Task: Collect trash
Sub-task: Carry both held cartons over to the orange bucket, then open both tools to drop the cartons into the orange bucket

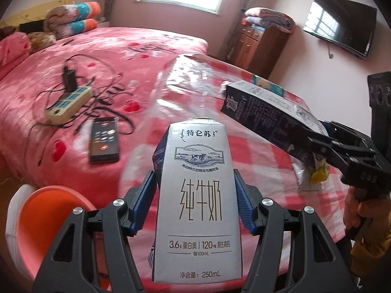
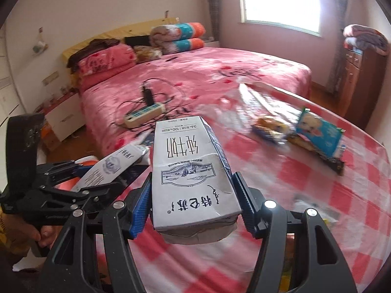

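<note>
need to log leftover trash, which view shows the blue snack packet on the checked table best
The right wrist view. There the blue snack packet lies in full sight on the checked table. In the left wrist view only a sliver shows above the milk carton held in the right gripper.

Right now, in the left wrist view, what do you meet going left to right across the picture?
Orange chair → power strip → remote → left gripper holding a milk carton → second carton in the right gripper → wall TV.
</note>
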Tool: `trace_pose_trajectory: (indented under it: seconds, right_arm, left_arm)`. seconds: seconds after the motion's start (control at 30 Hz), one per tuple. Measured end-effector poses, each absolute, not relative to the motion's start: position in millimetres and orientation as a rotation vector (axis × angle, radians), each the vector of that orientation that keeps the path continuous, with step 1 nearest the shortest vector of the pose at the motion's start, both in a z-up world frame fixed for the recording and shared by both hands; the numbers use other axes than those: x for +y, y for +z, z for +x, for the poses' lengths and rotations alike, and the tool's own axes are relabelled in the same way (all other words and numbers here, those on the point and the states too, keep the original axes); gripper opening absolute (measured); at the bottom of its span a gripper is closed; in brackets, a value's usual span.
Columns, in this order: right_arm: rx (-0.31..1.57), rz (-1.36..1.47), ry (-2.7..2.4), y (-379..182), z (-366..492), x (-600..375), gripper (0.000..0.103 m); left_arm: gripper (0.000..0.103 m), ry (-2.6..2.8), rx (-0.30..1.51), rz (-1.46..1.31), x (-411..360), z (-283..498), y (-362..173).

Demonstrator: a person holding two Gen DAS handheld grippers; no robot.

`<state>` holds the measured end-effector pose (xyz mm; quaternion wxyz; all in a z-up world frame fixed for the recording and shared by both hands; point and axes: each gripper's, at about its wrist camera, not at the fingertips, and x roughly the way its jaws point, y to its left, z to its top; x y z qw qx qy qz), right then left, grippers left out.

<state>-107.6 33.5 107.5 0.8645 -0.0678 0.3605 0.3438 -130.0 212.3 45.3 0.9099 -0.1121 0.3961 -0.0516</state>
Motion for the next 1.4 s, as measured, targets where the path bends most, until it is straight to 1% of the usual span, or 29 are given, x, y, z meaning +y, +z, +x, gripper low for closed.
trace_pose_trajectory:
  seconds: [0.4,0.67,0.9,0.97,1.0,1.03,1.07,1.1,1.4]
  right_arm:
    - [0.785,-0.259,0.934,98.2,-154.8,143.4,0.063]
    - [0.825,-0.346,1.038,75.6,-182.4,200.5,0.063]
    - [0.868,-0.420,1.078,49.5,-195.5,234.9,0.065]
    - [0.893,-0.420,1.091,42.0,-195.4,238.9,0.065]
    - [0.902,-0.410,1.099,39.4,-194.6,239.1,0.068]
    - [0.910,-0.394,1.104,37.7,-194.1,238.9,0.078]
    - [0.910,-0.382,1.099,37.5,-193.5,237.1,0.082]
    - [0.905,-0.367,1.089,37.9,-192.5,234.7,0.085]
    - [0.870,-0.236,1.011,54.3,-181.7,201.6,0.085]
  left_arm:
    - [0.062,0.102,0.848,-0.277,300.9,-182.9,29.8]
    - [0.062,0.240,0.889,-0.337,354.3,-212.3,-0.5]
    - [0.063,0.321,0.931,-0.382,380.7,-225.3,-32.2]
    - [0.065,0.342,0.953,-0.392,386.6,-225.9,-41.6]
    - [0.068,0.356,0.965,-0.393,389.6,-226.6,-46.1]
    - [0.070,0.367,0.972,-0.392,391.4,-227.0,-48.2]
    - [0.073,0.384,0.979,-0.392,394.3,-228.1,-51.1]
    - [0.074,0.390,0.980,-0.396,396.2,-229.2,-52.8]
    - [0.076,0.411,0.962,-0.396,400.1,-231.6,-50.4]
